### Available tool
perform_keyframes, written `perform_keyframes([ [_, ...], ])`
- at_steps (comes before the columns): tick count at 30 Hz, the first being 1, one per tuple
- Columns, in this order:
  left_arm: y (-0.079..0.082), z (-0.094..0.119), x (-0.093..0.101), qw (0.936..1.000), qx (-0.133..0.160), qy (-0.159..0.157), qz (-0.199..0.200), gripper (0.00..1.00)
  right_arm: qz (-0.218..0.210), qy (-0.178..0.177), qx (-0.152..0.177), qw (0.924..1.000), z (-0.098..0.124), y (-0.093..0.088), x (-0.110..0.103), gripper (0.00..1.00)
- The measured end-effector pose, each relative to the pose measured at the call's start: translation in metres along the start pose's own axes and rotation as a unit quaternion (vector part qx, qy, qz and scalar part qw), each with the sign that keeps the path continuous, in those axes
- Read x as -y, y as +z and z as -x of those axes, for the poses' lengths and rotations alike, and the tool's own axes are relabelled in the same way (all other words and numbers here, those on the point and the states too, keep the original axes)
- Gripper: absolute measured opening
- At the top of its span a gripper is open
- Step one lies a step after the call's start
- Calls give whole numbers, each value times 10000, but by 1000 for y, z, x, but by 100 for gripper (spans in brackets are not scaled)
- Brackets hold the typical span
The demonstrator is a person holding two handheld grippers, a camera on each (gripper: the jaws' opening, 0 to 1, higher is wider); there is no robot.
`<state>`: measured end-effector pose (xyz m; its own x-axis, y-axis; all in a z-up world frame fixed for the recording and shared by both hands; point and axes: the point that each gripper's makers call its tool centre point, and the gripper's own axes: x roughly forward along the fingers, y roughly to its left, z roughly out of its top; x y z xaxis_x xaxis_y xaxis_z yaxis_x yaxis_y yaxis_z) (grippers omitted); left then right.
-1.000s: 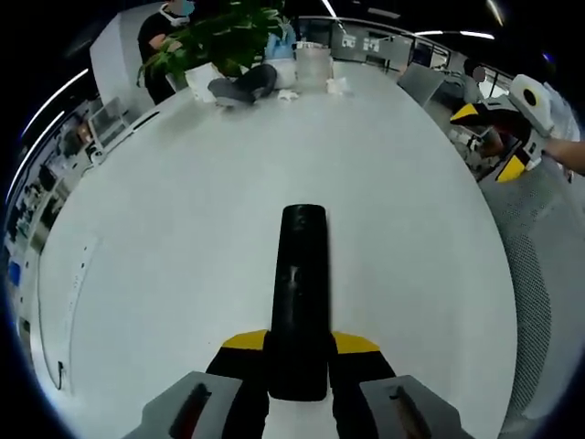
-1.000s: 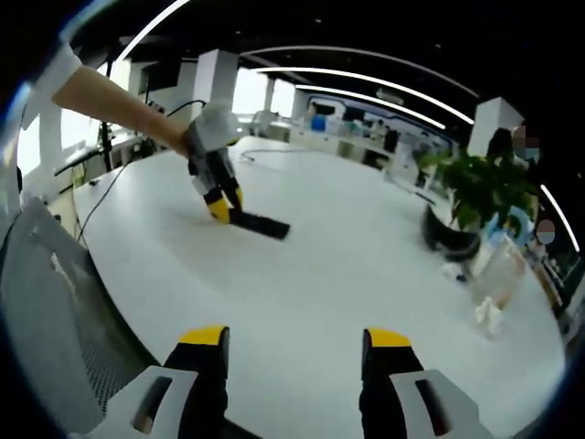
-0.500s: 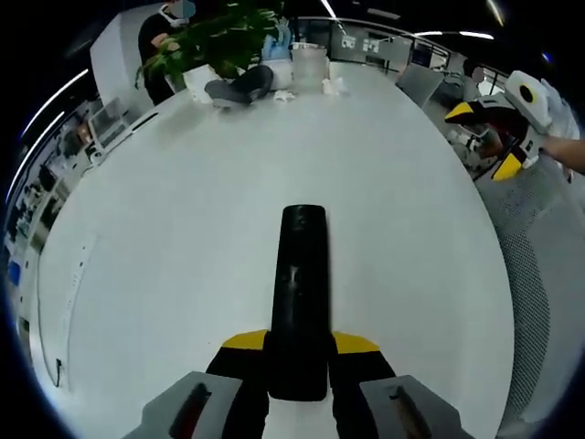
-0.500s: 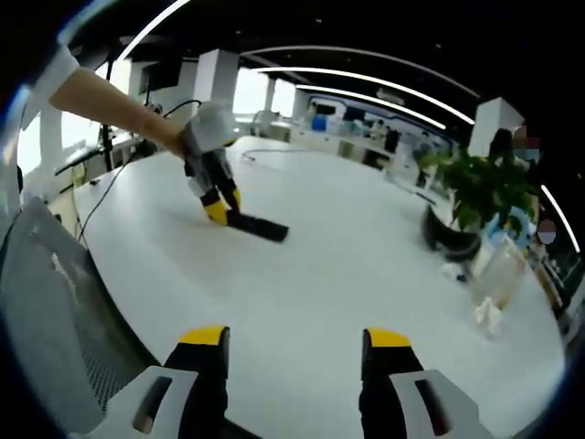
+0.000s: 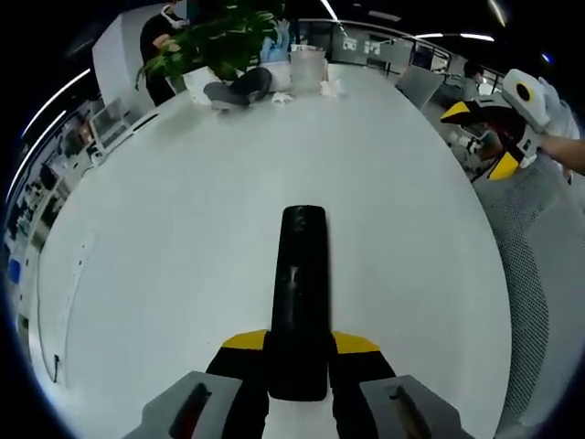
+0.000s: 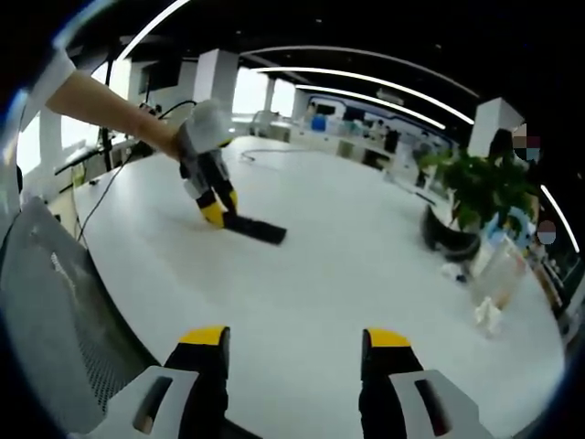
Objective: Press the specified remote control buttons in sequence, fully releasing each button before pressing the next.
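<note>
A long black remote control (image 5: pixel 298 291) lies on the white table (image 5: pixel 164 238), pointing away from me. My left gripper (image 5: pixel 300 346) is shut on its near end, yellow-tipped jaws pressed to both sides. In the right gripper view the same remote (image 6: pixel 258 229) juts out of the left gripper (image 6: pixel 214 207), held by a person's bare arm. My right gripper (image 6: pixel 297 343) stands open with nothing between its jaws, hovering over the table's near edge, well apart from the remote. The left gripper view catches the right gripper (image 5: pixel 481 139) at the upper right, off the table's side.
A potted plant (image 6: pixel 475 192) with a clear container (image 6: pixel 501 265) and white scraps beside it stands at the table's far end. A grey mesh chair (image 6: pixel 55 311) is close beside the right gripper. A dark cable (image 6: pixel 265 152) trails across the far table. A person (image 5: pixel 160 37) stands behind the plant.
In the right gripper view the left gripper and the remote have drifted a little to the left. Both grips are unchanged.
</note>
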<state>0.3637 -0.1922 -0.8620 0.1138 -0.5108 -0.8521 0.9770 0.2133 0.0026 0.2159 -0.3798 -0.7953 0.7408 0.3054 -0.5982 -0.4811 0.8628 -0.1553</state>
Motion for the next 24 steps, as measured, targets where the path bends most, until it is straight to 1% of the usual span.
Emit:
perform_keyframes([
  [16,-2,2,14,9999,153,-11,25,24,32,15,-22,10000,0,-1,-1,55],
  [24,-3,3,21,9998,173,-29,-28,24,64,25,-66,10000,-1,-3,-2,55],
])
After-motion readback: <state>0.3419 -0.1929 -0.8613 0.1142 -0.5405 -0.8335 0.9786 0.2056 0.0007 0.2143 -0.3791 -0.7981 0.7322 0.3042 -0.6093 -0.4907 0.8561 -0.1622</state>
